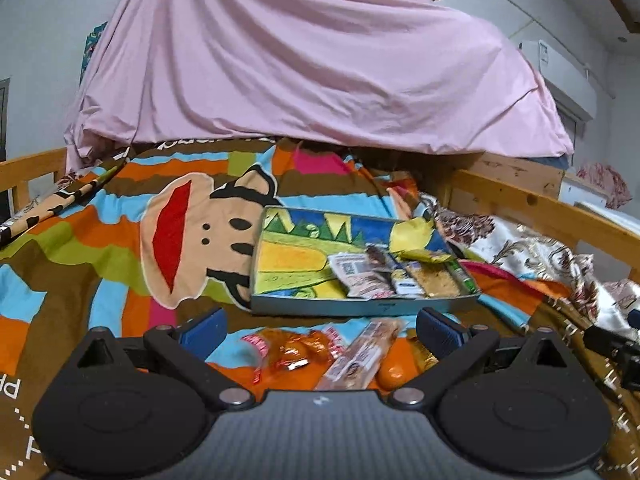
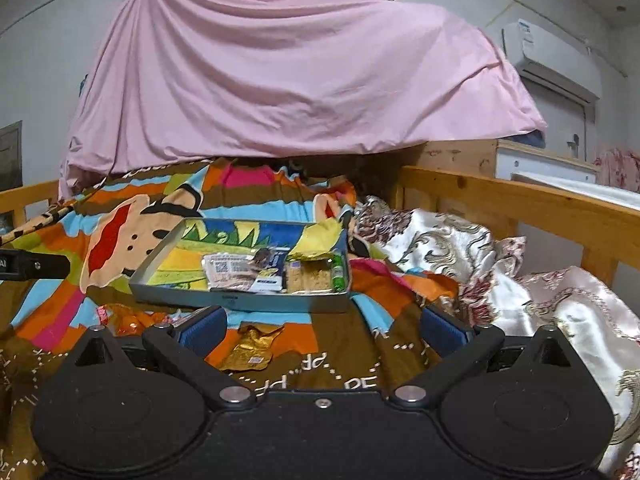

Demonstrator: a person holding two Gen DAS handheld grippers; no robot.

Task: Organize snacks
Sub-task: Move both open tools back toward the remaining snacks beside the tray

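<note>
On a bed (image 1: 100, 248), a tin (image 1: 360, 306) already holds several snacks (image 1: 396, 276) at its right end. Left outside: an orange pack (image 1: 296, 350) and bar (image 1: 360, 354) below the left gripper (image 1: 320, 326), a gold wrapper (image 2: 250, 348) below the right gripper (image 2: 324, 326). Both hover low, fingers spread, empty.

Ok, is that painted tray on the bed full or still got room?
Partly full. The tray holds packets bunched at its right end; its left half shows bare painted bottom.
</note>
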